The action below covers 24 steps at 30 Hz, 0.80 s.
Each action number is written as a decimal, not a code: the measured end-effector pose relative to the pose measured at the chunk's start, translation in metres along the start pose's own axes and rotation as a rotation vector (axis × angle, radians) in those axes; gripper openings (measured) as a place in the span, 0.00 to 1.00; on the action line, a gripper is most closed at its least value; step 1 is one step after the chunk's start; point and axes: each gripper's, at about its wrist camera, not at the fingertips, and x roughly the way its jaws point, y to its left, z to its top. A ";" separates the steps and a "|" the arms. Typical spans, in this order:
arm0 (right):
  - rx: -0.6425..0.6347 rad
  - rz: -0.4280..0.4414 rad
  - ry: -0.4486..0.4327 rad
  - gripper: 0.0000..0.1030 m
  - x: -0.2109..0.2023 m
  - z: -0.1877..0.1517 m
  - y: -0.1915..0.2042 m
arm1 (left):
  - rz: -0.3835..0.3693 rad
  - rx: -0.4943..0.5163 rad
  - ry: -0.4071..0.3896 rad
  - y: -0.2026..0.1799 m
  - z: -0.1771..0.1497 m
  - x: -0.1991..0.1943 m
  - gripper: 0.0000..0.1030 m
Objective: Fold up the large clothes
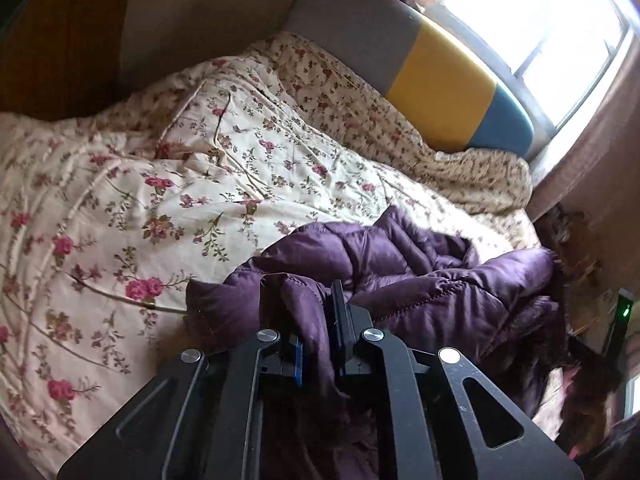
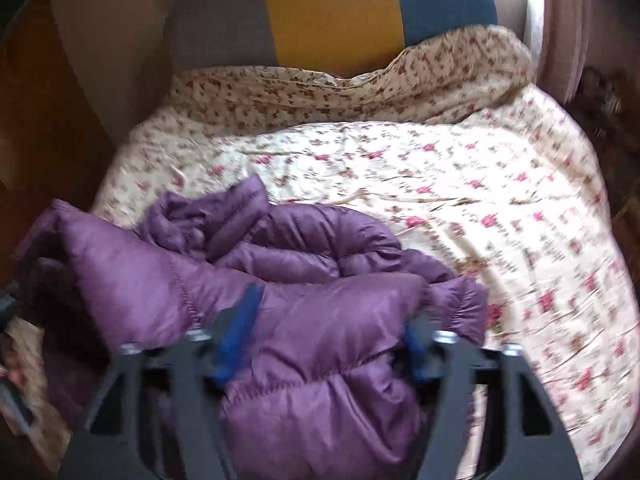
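Left gripper (image 1: 310, 316): fingers nearly closed, pinching a fold of the purple puffer jacket (image 1: 420, 280). Right gripper (image 2: 328, 332): fingers spread wide, a thick quilted bulge of the jacket (image 2: 280, 280) filling the gap between them; firmness of hold impossible to tell through the blur. Jacket bunched in a heap on the floral duvet (image 2: 460, 200), at the bed's near edge. Beyond the duvet, grey, yellow and blue headboard (image 2: 332, 12). Behind the headboard, bright window (image 1: 540, 28).

jacket (image 2: 312, 280): purple quilted cloth, satiny sheen
bedspread (image 1: 120, 200): matt floral cloth, creased
headboard (image 2: 332, 16): smooth matt upholstery
left gripper (image 1: 310, 312): matt black, shiny metal pins
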 end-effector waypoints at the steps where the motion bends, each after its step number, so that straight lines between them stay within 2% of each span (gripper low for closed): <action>1: 0.015 0.026 -0.004 0.79 -0.004 0.003 -0.002 | -0.013 -0.015 -0.006 0.002 0.003 -0.003 0.23; 2: 0.028 0.046 -0.012 0.81 -0.010 0.005 -0.002 | -0.015 -0.025 -0.012 0.003 0.004 -0.005 0.31; 4: 0.047 0.069 -0.042 0.91 -0.024 0.010 -0.003 | -0.046 -0.073 -0.049 0.010 0.007 -0.018 0.69; 6: 0.063 0.077 -0.096 0.97 -0.044 0.013 -0.006 | -0.029 -0.103 -0.113 0.017 0.006 -0.034 0.82; 9: 0.055 0.065 -0.114 0.98 -0.060 0.007 -0.012 | -0.050 -0.122 -0.110 0.027 -0.002 -0.045 0.82; 11: 0.049 0.041 -0.107 0.98 -0.062 -0.003 -0.019 | -0.063 -0.108 -0.088 0.034 -0.018 -0.049 0.82; 19: 0.092 -0.051 0.051 0.98 -0.028 -0.084 -0.062 | -0.159 -0.139 0.028 0.055 -0.098 -0.040 0.81; 20: 0.110 -0.044 0.074 0.97 -0.021 -0.092 -0.066 | -0.172 -0.150 0.037 0.055 -0.103 -0.038 0.78; 21: 0.126 -0.037 0.087 0.95 -0.016 -0.099 -0.068 | -0.192 -0.156 0.050 0.054 -0.109 -0.035 0.69; 23: 0.155 -0.006 0.095 0.84 -0.011 -0.108 -0.072 | -0.215 -0.150 0.066 0.050 -0.115 -0.030 0.52; 24: 0.169 0.009 0.093 0.73 -0.011 -0.110 -0.073 | -0.223 -0.150 0.070 0.048 -0.117 -0.029 0.40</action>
